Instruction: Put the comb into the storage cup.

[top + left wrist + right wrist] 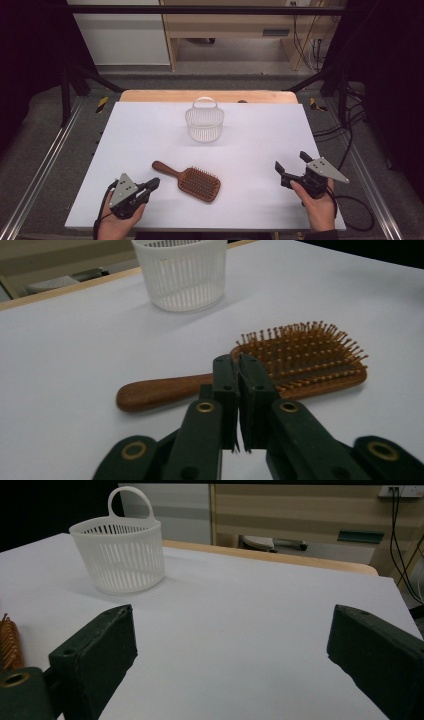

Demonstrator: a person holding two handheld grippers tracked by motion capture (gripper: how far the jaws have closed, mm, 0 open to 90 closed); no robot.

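Observation:
A wooden paddle hairbrush (192,181) lies bristles up on the white table (150,135), handle pointing left. My left gripper (154,183) sits low at the near left, jaws shut with nothing between them. In the left gripper view the closed fingertips (238,365) stand just in front of the hairbrush (300,357), where handle meets head; whether they touch it I cannot tell. My right gripper (292,161) is at the near right, open and empty, well clear of the brush. Its wide jaws (232,617) frame bare table, with the hairbrush (9,640) at the left edge.
A white slatted plastic basket (204,122) with a loop handle stands upright at the table's far middle, also seen as the basket (180,272) and the basket (120,555). Metal rails run along both table sides. Cables lie at the right.

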